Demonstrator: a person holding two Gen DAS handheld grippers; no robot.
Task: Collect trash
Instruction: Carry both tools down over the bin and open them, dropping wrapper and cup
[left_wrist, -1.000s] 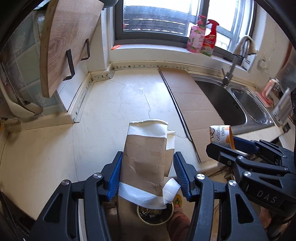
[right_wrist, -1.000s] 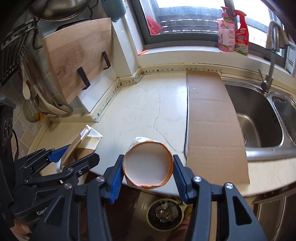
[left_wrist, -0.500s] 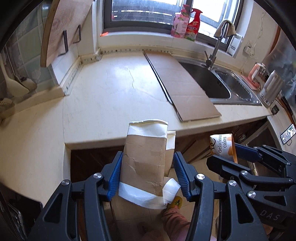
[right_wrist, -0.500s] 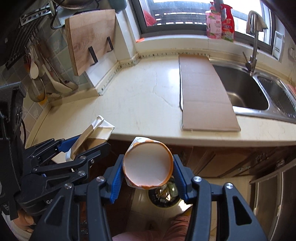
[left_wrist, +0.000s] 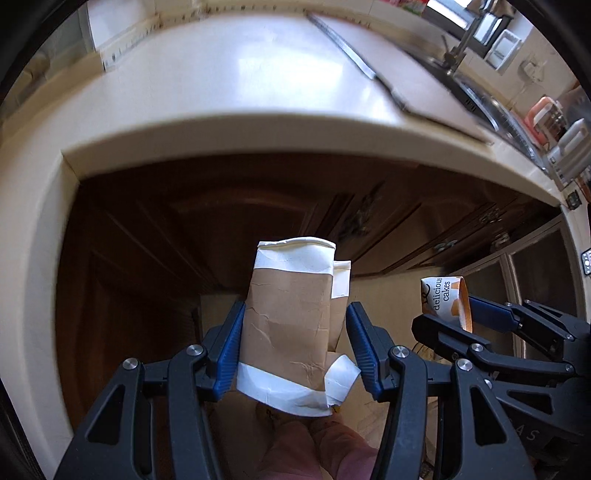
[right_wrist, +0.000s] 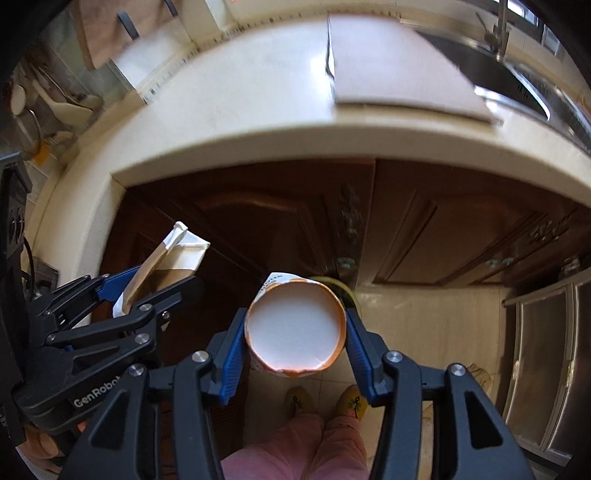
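Trash is held in both tools, below the countertop (left_wrist: 229, 85) edge and in front of the dark wooden cabinet doors (right_wrist: 424, 221). Left gripper (left_wrist: 293, 345) is clenched on a flattened brown-and-white paper bag (left_wrist: 290, 325), standing upright between its blue pads. Right gripper (right_wrist: 295, 341) grasps a paper cup (right_wrist: 295, 328) printed "delicious cakes", its white bottom facing the camera. A round bin (right_wrist: 351, 293) shows partly behind the cup, on the floor by the cabinet doors.

Both wrist cameras look steeply down past the counter edge (left_wrist: 258, 129) toward the dark cabinet doors (right_wrist: 424, 229) (shared), each seeing the other gripper.
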